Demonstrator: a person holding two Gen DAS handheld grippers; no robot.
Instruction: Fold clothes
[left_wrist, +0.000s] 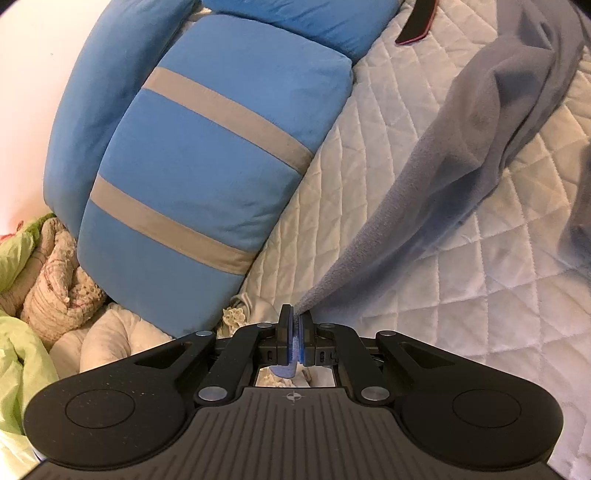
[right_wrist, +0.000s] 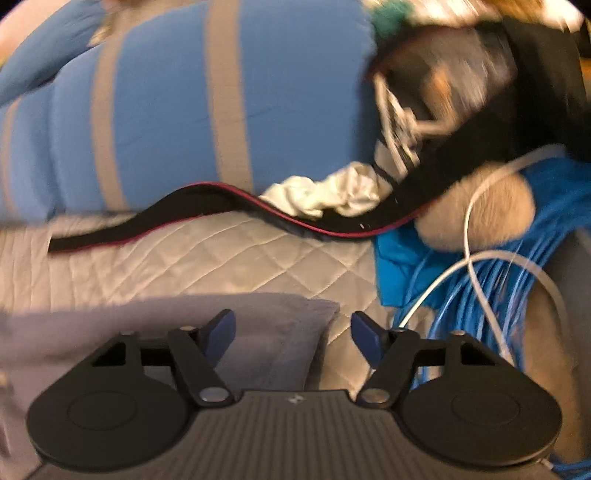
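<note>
A grey fleece garment (left_wrist: 461, 177) stretches in a taut band from the upper right down to my left gripper (left_wrist: 295, 325), which is shut on its corner. The cloth hangs above the white quilted bed cover (left_wrist: 406, 332). In the right wrist view, a flat corner of the same grey garment (right_wrist: 258, 332) lies on the quilt under my right gripper (right_wrist: 293, 334). That gripper stands open, its blue pads (right_wrist: 221, 328) wide apart, nothing between them. The right wrist view is blurred.
Blue pillows with grey stripes (left_wrist: 207, 166) lean along the bed's far side. A black strap with red edging (right_wrist: 221, 199) lies across the quilt. Blue cables (right_wrist: 480, 288), a white cord and crumpled white cloth (right_wrist: 332, 192) sit at right. Green and cream bedding (left_wrist: 33, 277) is heaped at left.
</note>
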